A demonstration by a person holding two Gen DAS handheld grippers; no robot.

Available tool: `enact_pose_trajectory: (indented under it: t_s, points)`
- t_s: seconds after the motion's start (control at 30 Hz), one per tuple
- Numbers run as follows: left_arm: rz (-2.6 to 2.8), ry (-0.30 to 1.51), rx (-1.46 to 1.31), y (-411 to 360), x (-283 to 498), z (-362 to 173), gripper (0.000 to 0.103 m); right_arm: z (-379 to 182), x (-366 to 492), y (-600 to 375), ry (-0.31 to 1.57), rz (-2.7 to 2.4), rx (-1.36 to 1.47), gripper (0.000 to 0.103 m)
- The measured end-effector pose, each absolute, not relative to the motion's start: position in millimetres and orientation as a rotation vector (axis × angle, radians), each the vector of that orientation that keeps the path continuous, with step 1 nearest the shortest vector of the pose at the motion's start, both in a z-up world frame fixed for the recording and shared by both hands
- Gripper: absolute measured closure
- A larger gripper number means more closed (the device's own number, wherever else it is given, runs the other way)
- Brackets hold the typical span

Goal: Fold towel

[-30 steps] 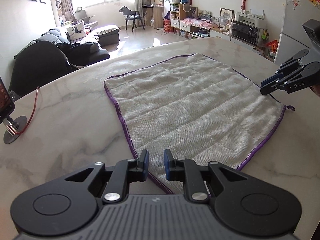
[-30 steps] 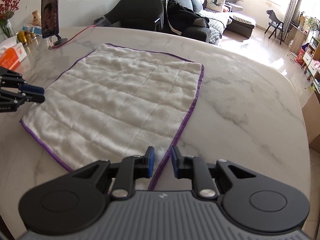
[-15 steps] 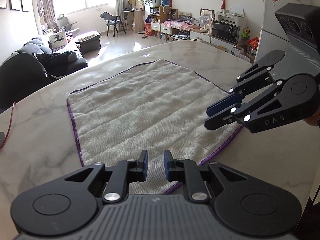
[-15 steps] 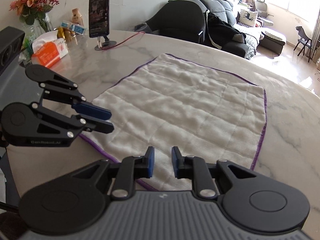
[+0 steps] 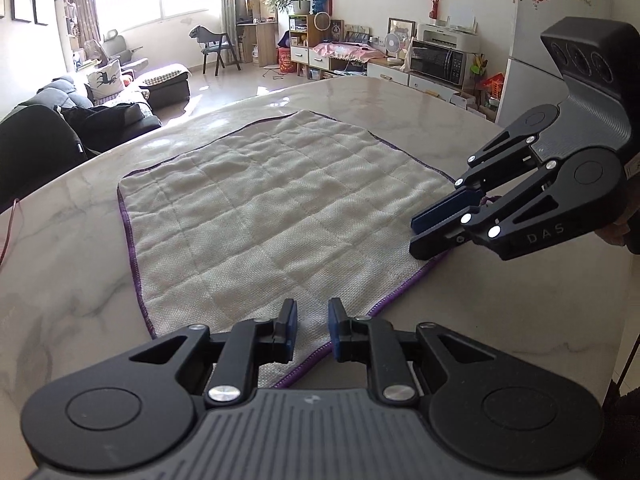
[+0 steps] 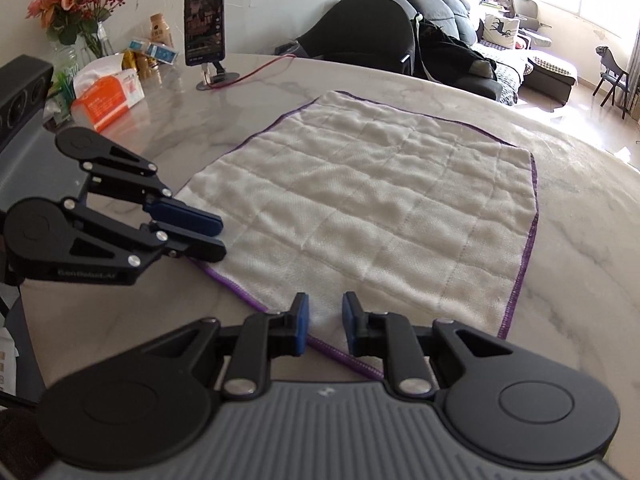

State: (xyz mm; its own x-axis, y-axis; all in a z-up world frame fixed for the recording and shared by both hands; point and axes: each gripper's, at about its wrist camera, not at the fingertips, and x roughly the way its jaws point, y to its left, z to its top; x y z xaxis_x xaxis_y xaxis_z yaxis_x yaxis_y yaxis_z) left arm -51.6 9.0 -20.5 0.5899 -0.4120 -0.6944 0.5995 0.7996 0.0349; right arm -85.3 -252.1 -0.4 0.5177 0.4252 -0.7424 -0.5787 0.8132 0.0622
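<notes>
A white quilted towel (image 5: 272,208) with purple stitched edging lies flat and unfolded on the marble table (image 5: 72,272); it also shows in the right wrist view (image 6: 384,208). My left gripper (image 5: 312,330) is open and empty, low over the towel's near edge, close to its left corner. It shows from the side in the right wrist view (image 6: 216,236). My right gripper (image 6: 325,326) is open and empty over the same near edge, close to the right corner. It shows from the side in the left wrist view (image 5: 420,232).
A phone on a stand (image 6: 204,24) with a red cable, an orange tissue box (image 6: 108,98) and a vase of flowers (image 6: 68,12) stand at the table's far left. Sofas (image 5: 100,108), a chair and shelves fill the room beyond the table.
Both grippers have swung inward from the towel's outer corners and come down along its near edge, closer to each other. The towel has not moved. Both stay open.
</notes>
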Motion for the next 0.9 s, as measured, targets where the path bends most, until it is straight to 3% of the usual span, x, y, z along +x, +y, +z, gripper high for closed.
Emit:
enact_pose_trajectory:
  t_s: [0.7,0.77,0.8,0.83,0.9]
  points:
    - [-0.534,0.709,0.182,67,-77,-20,0.084,-2,-95,-314,0.824,0.494,-0.103,0.081]
    - [-0.552,0.696,0.218,66,-83,-20,0.069,-1,-97,-318,0.821,0.485,-0.09,0.075]
    - [-0.56,0.691,0.25,65,-87,-20,0.052,0,-98,-319,0.817,0.481,-0.086,0.063]
    - [-0.559,0.685,0.276,63,-91,-21,0.045,1,-100,-320,0.811,0.474,-0.091,0.046]
    - [-0.547,0.661,0.329,60,-99,-23,0.045,3,-107,-321,0.782,0.459,-0.119,0.04]
